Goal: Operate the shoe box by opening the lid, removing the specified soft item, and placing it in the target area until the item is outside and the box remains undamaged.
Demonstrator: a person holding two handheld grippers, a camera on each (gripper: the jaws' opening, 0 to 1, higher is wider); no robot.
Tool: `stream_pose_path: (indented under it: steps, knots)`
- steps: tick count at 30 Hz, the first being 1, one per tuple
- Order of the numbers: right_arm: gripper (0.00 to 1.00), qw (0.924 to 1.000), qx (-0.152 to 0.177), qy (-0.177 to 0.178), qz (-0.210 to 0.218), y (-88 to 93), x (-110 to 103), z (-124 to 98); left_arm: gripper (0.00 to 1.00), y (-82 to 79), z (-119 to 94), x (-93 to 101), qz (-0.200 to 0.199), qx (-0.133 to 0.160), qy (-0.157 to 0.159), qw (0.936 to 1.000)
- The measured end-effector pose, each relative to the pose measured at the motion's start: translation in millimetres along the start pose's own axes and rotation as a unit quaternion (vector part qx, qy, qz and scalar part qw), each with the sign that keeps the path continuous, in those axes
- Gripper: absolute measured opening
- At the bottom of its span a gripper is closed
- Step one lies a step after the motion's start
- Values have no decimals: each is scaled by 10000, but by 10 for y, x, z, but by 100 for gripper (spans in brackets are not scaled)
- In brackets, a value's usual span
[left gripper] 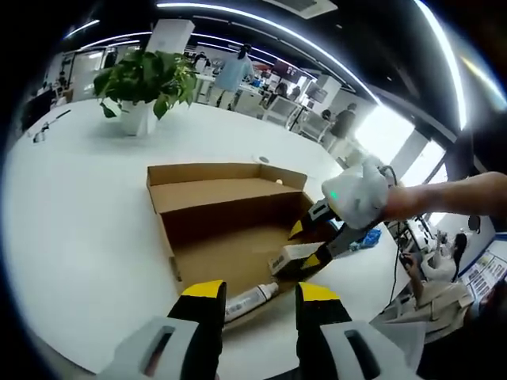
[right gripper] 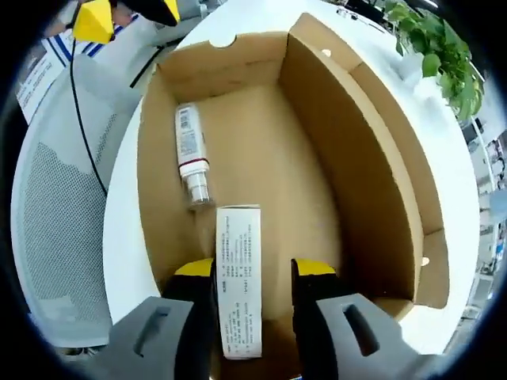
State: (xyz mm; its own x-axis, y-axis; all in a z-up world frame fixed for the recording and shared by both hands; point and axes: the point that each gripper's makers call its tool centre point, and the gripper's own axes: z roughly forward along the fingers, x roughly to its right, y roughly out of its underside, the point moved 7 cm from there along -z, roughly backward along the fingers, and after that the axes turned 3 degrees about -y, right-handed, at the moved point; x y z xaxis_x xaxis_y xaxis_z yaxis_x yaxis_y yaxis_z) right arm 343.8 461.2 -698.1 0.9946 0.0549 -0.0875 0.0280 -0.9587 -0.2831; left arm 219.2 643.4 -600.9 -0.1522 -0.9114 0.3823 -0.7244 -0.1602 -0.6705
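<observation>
**Operator:** Shoe box (left gripper: 230,210), brown cardboard, sits on a white table (left gripper: 79,229) with its lid (left gripper: 226,184) already folded back and standing open. Inside, on the box floor, lie two things: a small white carton (right gripper: 238,281) and a white tube (right gripper: 190,154) with a clear cap. In the right gripper view, my right gripper (right gripper: 253,273) reaches down into the box, its yellow-tipped jaws on either side of the carton. They look close against its long sides, but I cannot tell whether they are truly pinching it yet.

**Listener:** And your other hand?

**Operator:** My left gripper (left gripper: 257,297) hovers just outside the near wall of the box, jaws spread, holding nothing.

**Listener:** How would you do this step well?

**Operator:** I would judge the carton crushable, so I'd squeeze only until it stops slipping, then lift straight up, clear of the cardboard walls, so nothing drags or tears them. The left gripper could steady the near wall if the box starts to rise with it.

**Listener:** Any writing?

**Operator:** The carton carries lines of small dark print, and the tube has a barcode-like patch and fine text. Both are too small for me to read. No brand shows on the box.
</observation>
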Motion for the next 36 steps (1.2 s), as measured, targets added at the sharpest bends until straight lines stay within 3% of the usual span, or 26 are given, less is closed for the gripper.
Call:
stream_pose_path:
  steps: [1,14,31,36]
  knots:
    - [18,10000,32,-61,19,2,-11,0,35,-1,0,-1,-2,3,0,10000]
    - [18,9995,215,89,232,-35,-6,-106,35,-43,-19,11,21,66,44,10000]
    - [18,9945,858,582,132,-266,94,-771,35,-164,-98,134,194,207,139,9995]
    - [18,9937,869,695,91,-252,69,-893,35,-157,-127,171,233,221,168,9993]
